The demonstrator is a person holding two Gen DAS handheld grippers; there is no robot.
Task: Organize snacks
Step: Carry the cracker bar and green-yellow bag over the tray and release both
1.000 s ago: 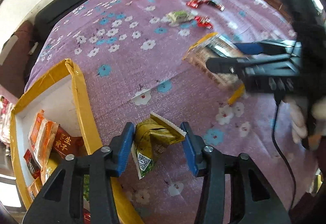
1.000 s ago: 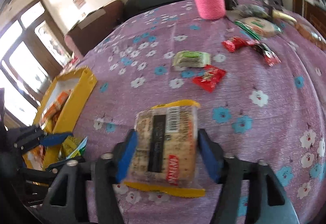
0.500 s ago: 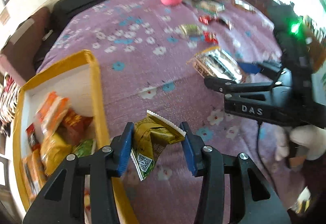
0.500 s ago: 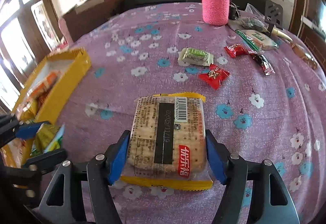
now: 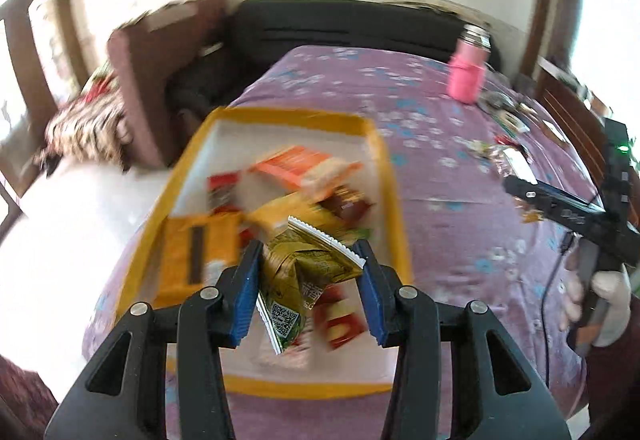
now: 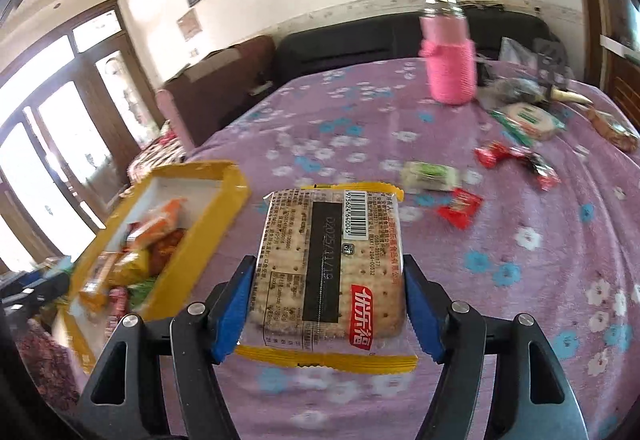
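Note:
My left gripper (image 5: 310,294) is shut on a crumpled olive-green snack packet (image 5: 304,272) and hangs over the near part of the yellow-rimmed box (image 5: 394,196), which holds several snack packs. My right gripper (image 6: 328,300) is shut on a clear cracker pack (image 6: 328,260) with yellow ends, held above the purple flowered cloth to the right of the yellow-rimmed box (image 6: 208,224). In the left wrist view the right gripper (image 5: 560,208) shows at the right edge in a gloved hand (image 5: 608,300).
A pink-sleeved bottle (image 6: 450,60) stands at the far side of the table. Loose snacks lie beyond the cracker pack: a green-white pack (image 6: 430,176), a red wrapper (image 6: 460,206), red candies (image 6: 496,154) and a round pack (image 6: 528,118). A dark sofa (image 5: 352,28) lies behind the table.
My left gripper swung left and rose with the green packet, from beside the box to above it. My right gripper lifted a little with the cracker pack.

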